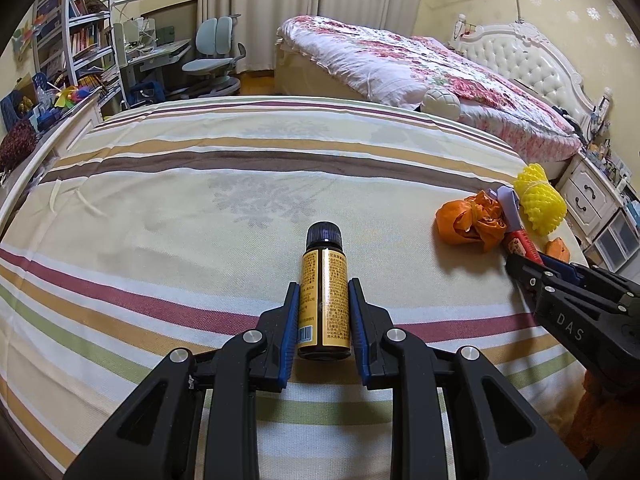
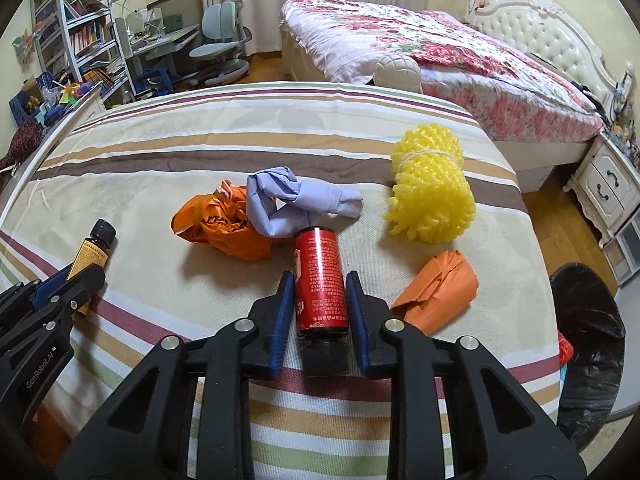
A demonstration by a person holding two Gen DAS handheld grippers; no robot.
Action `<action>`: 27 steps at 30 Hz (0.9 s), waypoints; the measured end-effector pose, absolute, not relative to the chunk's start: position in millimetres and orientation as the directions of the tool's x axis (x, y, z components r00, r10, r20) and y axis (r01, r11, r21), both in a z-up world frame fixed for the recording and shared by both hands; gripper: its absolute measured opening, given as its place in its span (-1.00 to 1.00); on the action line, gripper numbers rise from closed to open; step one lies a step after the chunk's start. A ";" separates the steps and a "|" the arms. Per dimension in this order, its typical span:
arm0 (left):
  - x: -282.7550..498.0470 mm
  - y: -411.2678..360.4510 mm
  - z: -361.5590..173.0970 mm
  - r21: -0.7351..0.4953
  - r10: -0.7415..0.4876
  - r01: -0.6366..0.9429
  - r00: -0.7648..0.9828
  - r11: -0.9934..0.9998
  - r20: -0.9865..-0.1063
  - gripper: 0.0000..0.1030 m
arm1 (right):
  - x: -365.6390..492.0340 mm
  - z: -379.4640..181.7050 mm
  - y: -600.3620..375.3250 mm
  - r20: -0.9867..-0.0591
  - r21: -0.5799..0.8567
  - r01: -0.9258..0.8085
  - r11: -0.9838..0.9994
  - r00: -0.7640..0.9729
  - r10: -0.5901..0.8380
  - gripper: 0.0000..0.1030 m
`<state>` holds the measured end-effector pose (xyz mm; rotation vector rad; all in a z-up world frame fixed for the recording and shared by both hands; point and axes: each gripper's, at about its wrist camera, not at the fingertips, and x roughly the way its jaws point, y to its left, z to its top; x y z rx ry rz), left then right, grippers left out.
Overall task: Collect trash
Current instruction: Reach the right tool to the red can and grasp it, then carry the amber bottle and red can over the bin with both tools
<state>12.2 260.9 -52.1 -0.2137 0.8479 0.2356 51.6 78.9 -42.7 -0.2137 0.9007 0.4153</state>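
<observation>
Left gripper (image 1: 323,300): pads flank the brown bottle (image 1: 324,292); contact unclear, could roll free.
Right gripper (image 2: 320,292): straddles the red can (image 2: 319,280), grip unconfirmed.
Bin (image 2: 588,344): beyond the bed's right edge; slack hold drops trash.

On the counter (image 2: 280,128), the can (image 2: 320,280) lies mid-front, the bottle (image 2: 94,248) well off to its left. Behind the can sit a crumpled bag (image 2: 224,228) and a cloth (image 2: 296,200); the foam net (image 2: 430,188) lies right, a wrapper (image 2: 436,292) before it. A bin (image 2: 588,344) stands off the right edge.
</observation>
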 end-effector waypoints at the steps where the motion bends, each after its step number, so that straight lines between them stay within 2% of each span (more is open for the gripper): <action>1: 12.3 261.0 -51.8 -0.093 0.120 -0.289 0.639 0.953 -0.760 -0.52 | 51.1 -42.6 78.6 -0.794 -0.006 -0.435 0.901 0.550 0.260 -0.54; 27: -7.0 217.8 -34.3 -0.085 0.083 -0.208 0.684 0.975 -0.725 -0.52 | 10.0 -17.1 22.8 -0.739 0.043 -0.388 0.920 0.607 0.291 -0.54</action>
